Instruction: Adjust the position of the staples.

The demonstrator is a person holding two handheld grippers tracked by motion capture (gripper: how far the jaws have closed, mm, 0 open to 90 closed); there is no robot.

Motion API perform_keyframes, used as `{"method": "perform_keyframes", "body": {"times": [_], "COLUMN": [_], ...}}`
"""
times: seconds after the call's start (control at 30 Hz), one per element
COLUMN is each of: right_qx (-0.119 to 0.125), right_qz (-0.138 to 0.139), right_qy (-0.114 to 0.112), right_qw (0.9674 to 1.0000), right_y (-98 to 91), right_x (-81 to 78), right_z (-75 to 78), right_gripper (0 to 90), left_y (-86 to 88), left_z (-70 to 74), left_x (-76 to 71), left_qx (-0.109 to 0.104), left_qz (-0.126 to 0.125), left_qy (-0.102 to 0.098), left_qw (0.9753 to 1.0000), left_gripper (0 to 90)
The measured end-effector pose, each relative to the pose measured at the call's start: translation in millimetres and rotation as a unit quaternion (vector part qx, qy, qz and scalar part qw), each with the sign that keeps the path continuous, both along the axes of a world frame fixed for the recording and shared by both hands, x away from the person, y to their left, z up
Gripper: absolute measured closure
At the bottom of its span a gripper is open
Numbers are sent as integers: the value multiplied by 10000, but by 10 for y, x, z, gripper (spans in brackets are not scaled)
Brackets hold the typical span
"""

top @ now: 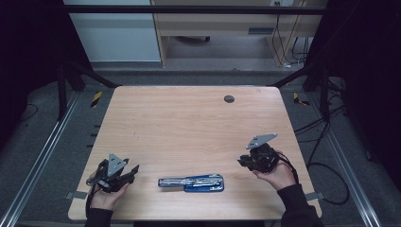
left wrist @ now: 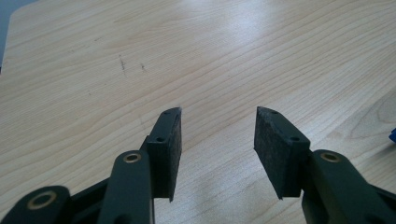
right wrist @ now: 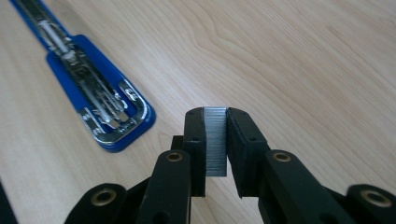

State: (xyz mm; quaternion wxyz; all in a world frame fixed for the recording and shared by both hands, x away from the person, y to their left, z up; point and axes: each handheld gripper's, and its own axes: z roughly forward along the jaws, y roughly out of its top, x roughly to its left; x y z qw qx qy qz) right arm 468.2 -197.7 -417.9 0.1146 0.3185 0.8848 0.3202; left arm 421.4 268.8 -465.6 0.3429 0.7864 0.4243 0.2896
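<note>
One strip of staples (right wrist: 215,140) sits pinched between the pads of the right claw (right wrist: 215,122), a silvery block of fine wire legs standing upright in the grip. The right gripper view shows both pads pressed flat against its sides, so that claw is clenched on it, raised above the wooden counter (top: 189,118) at the person's right. I judge the strip to be very light but brittle: the staples are only glued side by side, so a hard squeeze or any twist would likely snap it into pieces. Holding it across its flat sides, as now, looks like the sound way to carry it; the smooth metal could slide if the pinch eased.

Near the front edge of the counter, between the two hands, lies the blue stapler (top: 191,183), swung open flat so that its bright metal magazine channel faces up. It is stiff and heavier than the strip, and its plastic base may skate on the smooth wood when pushed. Steadying it by the blue base, away from the channel, seems the safest hold.

At the person's left, the left claw (left wrist: 217,122) stands released, its pads apart with nothing but bare wood between them, low over the counter and well apart from the stapler.
</note>
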Motion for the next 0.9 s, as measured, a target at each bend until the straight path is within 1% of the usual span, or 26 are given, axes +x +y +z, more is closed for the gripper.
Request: {"method": "perform_keyframes", "body": {"times": [0.17, 0.27, 0.3, 0.47, 0.57, 0.73, 0.87, 0.9], "right_qx": [167, 166, 199, 152, 193, 44, -83, -148], "right_qz": [435, 640, 726, 1055, 1264, 1610, 1896, 1954], "right_qy": [28, 2, -16, -78, -62, -127, -138, -145], "right_qw": [9989, 9978, 9972, 9943, 9918, 9869, 9817, 9805], "right_y": [40, 71, 84, 147, 187, 284, 380, 410], "right_x": [-10, -19, -20, -26, -21, -22, -29, -31], "right_z": [85, 124, 132, 180, 220, 317, 383, 395], "right_gripper": [781, 781, 781, 781, 781, 781, 781, 781], "left_y": [0, -1, -2, -4, -3, -4, -8, -8], "left_z": [1, -1, -2, -5, -5, -6, -8, -8], "left_x": [-1, 1, 1, 3, 5, 6, 7, 7], "left_qx": [-1, 6, 5, 11, 12, 13, 9, 12], "left_qz": [-5, -13, -18, -25, -31, -28, -40, -41], "left_qy": [-4, 3, 3, 11, 12, 9, 10, 9], "left_qw": [10000, 10000, 10000, 10000, 10000, 10000, 10000, 10000], "left_gripper": [519, 518, 518, 519, 519, 518, 519, 518]}}
